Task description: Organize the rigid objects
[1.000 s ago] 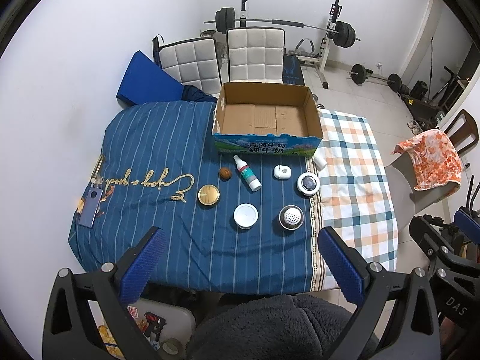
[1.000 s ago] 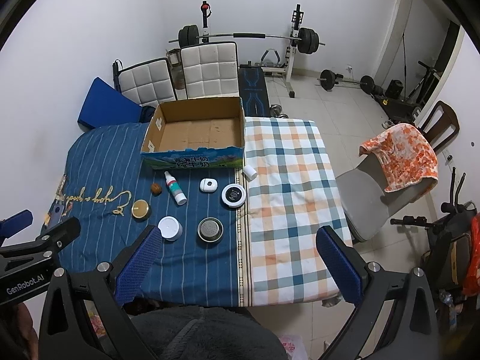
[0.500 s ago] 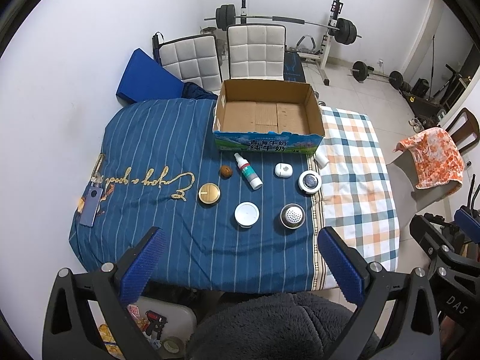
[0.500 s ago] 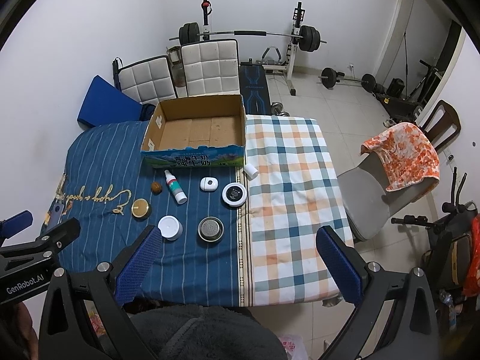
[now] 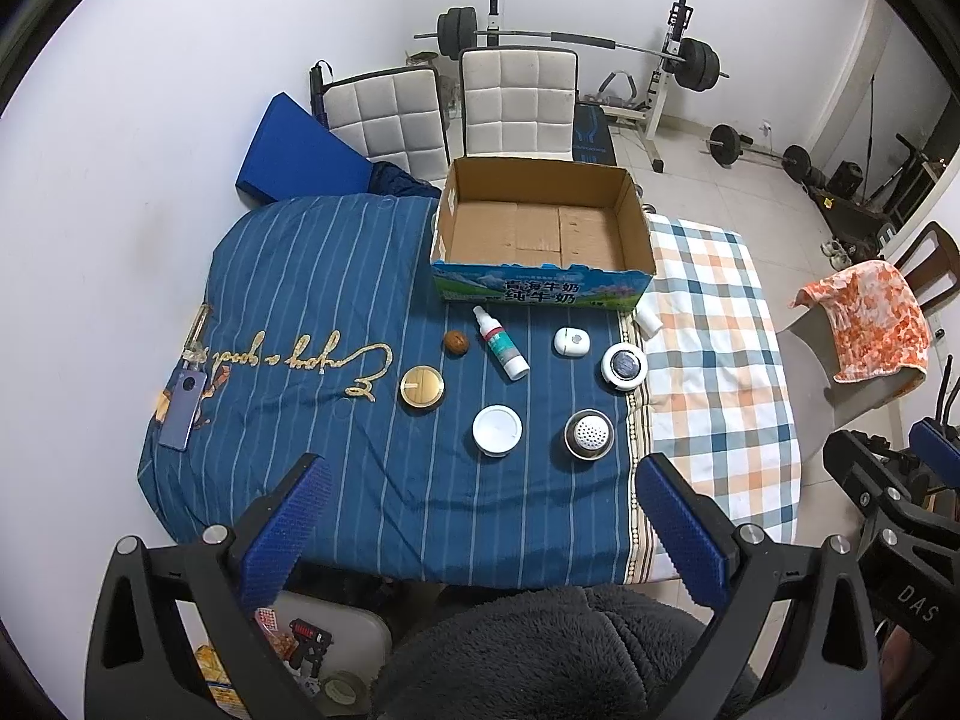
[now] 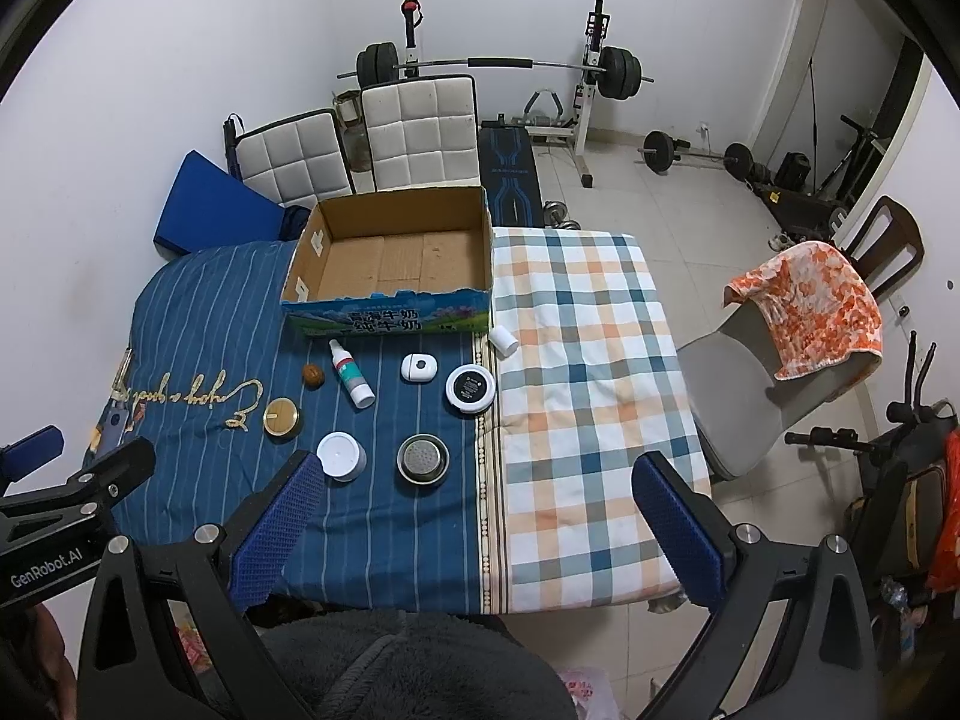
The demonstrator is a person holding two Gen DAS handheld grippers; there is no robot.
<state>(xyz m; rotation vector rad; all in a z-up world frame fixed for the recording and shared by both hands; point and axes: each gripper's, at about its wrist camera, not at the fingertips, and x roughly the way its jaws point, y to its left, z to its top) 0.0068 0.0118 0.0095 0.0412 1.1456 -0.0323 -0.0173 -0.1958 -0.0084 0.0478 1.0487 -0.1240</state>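
An empty cardboard box stands at the table's far side. In front of it lie a spray bottle, a brown ball, a gold round tin, a white lid, a metal strainer cup, a small white case, a black-and-white round jar and a small white bottle. My left gripper and right gripper are both open and empty, held high above the table's near edge.
The table has a blue striped cloth on the left and a checked cloth on the right. A phone lies at the left edge. White chairs stand behind, a grey chair to the right, gym gear beyond.
Both views shifted slightly; the scene sits a little lower in the frames. No object has moved and both grippers stay open.
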